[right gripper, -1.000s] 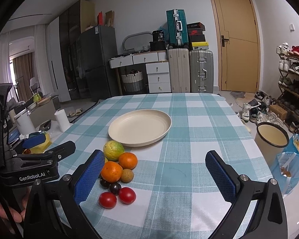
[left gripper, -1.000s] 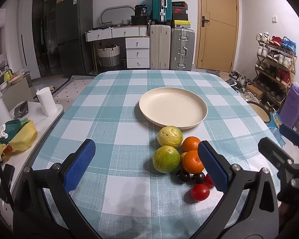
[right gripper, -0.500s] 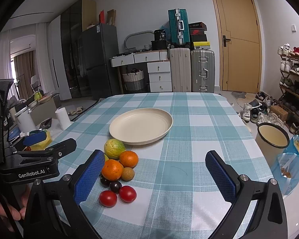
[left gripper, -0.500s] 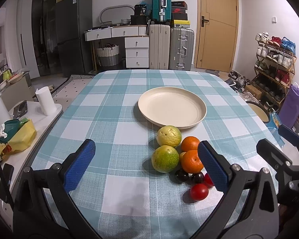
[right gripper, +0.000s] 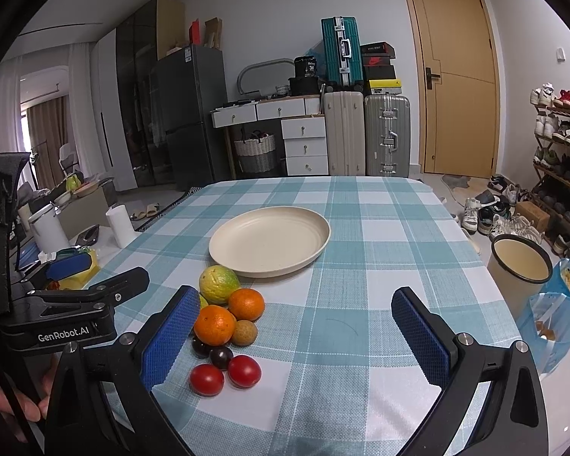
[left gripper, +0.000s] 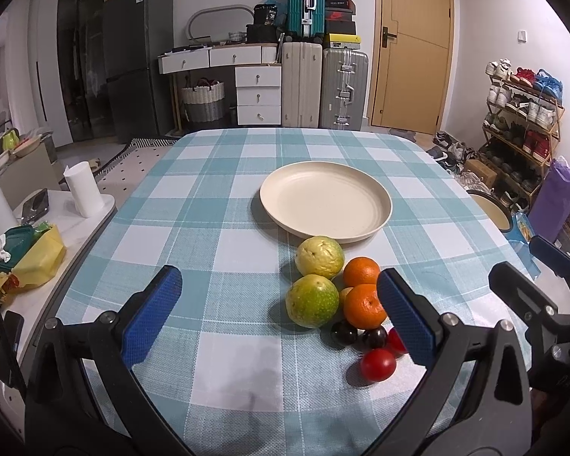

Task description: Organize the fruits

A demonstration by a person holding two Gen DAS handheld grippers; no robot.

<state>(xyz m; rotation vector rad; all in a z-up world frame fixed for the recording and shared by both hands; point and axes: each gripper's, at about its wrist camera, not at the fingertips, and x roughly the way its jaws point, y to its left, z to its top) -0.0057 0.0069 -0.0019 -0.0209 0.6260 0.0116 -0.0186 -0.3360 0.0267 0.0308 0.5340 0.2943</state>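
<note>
Round cream plate [left gripper: 364, 224] near the middle of a table covered in teal-and-white checked cloth [left gripper: 209, 205], bare inside. Just in front of its near rim, a tight cluster of fruit on the cloth: pale yellow-green guava-like fruit [left gripper: 319, 257] closest to the plate, speckled green round fruit [left gripper: 312, 301] in front of it, two glossy orange mandarins [left gripper: 361, 270] [left gripper: 364, 305] beside them. Small tan-brown round fruit [right gripper: 243, 332] tucked against the mandarins, mostly hidden in the left wrist view. Two dark purple grape-like fruits [left gripper: 344, 332] [left gripper: 374, 337] touching at the front of the cluster, and two shiny red cherry tomatoes [right gripper: 206, 379] [right gripper: 244, 371] nearest the table edge, side by side.

Left gripper [left gripper: 281, 315] over the near edge of the table, blue textured pads [left gripper: 152, 313] spread wide, nothing between them, its right pad overlapping the fruit cluster in view. Right gripper [right gripper: 296, 336] likewise low over the near edge, jaws wide apart and holding nothing, fruit cluster just inside its left pad [right gripper: 169, 336]. Black clamp body marked "GenRobot.AI" [right gripper: 68, 319] at the left of the right wrist view, fingers of a hand [right gripper: 17, 404] beneath it.
</note>
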